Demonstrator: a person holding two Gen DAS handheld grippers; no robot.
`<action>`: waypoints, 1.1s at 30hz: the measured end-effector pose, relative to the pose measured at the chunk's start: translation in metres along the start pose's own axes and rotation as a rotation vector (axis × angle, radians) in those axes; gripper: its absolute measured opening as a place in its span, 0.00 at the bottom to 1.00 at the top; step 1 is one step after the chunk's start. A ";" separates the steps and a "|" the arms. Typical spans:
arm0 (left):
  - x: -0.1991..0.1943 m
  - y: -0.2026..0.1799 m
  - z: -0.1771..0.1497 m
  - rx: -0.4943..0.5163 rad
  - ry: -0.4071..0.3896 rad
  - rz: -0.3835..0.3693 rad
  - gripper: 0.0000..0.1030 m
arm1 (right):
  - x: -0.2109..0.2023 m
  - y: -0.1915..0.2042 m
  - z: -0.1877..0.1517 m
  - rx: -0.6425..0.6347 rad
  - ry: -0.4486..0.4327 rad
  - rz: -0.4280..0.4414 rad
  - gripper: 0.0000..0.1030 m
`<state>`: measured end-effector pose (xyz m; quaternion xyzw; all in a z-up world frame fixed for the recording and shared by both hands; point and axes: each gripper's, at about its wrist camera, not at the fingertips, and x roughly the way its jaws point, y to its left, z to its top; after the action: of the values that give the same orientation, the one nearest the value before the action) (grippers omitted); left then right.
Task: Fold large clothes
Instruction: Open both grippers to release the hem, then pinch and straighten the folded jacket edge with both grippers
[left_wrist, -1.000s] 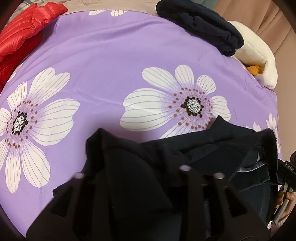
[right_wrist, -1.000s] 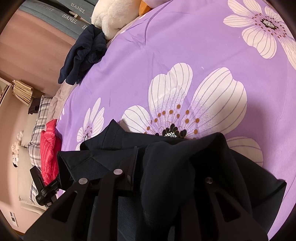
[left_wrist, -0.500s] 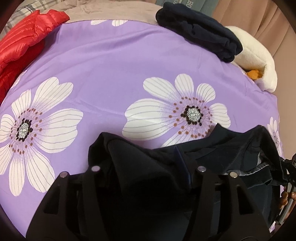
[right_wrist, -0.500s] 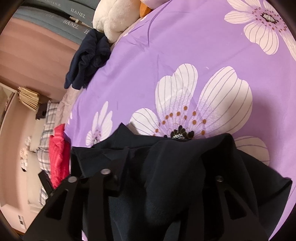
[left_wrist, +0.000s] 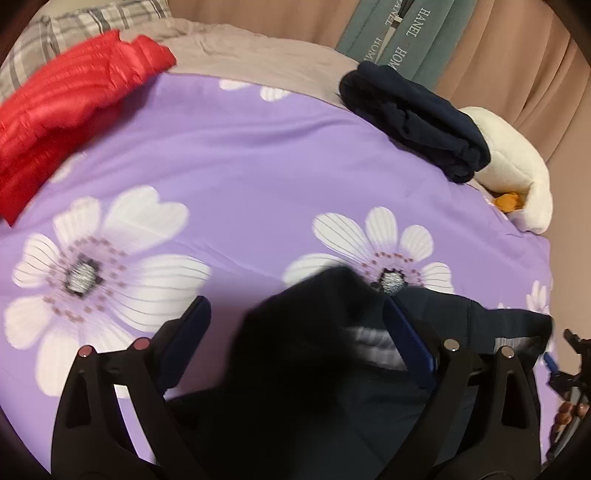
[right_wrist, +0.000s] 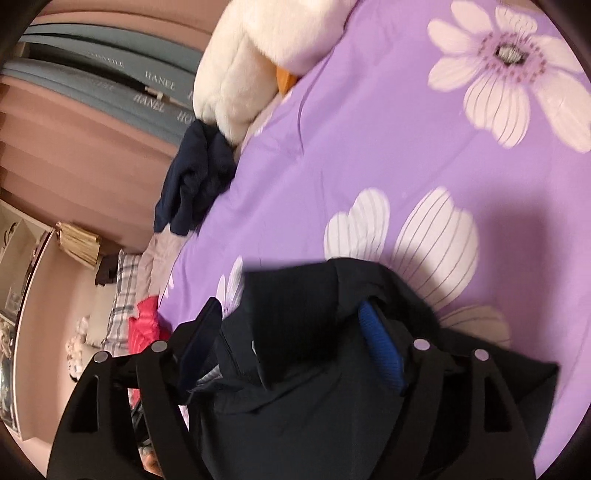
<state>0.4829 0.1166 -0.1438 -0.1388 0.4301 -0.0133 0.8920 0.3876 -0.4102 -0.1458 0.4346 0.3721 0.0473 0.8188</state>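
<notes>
A large black garment (left_wrist: 317, 369) lies bunched on the purple flowered bedspread (left_wrist: 258, 166). In the left wrist view my left gripper (left_wrist: 295, 317) is open, its blue-padded fingers (left_wrist: 406, 343) spread either side of a raised fold of the garment. In the right wrist view my right gripper (right_wrist: 291, 317) is also open, its fingers (right_wrist: 380, 347) standing apart around the garment (right_wrist: 314, 369), which drapes between and over them. Cloth hides the lower part of both grippers.
A red puffer jacket (left_wrist: 62, 110) lies at the far left of the bed. A folded navy garment (left_wrist: 413, 118) and a white plush toy (left_wrist: 517, 173) sit at the far right edge, also in the right wrist view (right_wrist: 192, 177) (right_wrist: 258, 62). Curtains behind.
Both grippers have opened and let go of the black garment, which was pinched before. Both cameras have tilted up and pulled back, showing more of the bed's far edge.
</notes>
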 end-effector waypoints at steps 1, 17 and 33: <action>-0.005 0.000 0.000 0.016 -0.009 0.004 0.92 | -0.004 0.005 -0.001 -0.039 -0.014 -0.025 0.75; -0.034 0.007 -0.135 0.379 0.153 -0.002 0.91 | 0.018 0.027 -0.142 -0.816 0.217 -0.484 0.75; -0.104 0.096 -0.168 0.049 0.124 -0.239 0.80 | -0.102 -0.034 -0.146 -0.449 0.114 -0.279 0.75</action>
<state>0.2786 0.1842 -0.1882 -0.1661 0.4641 -0.1385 0.8590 0.2110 -0.3739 -0.1634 0.1833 0.4539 0.0397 0.8711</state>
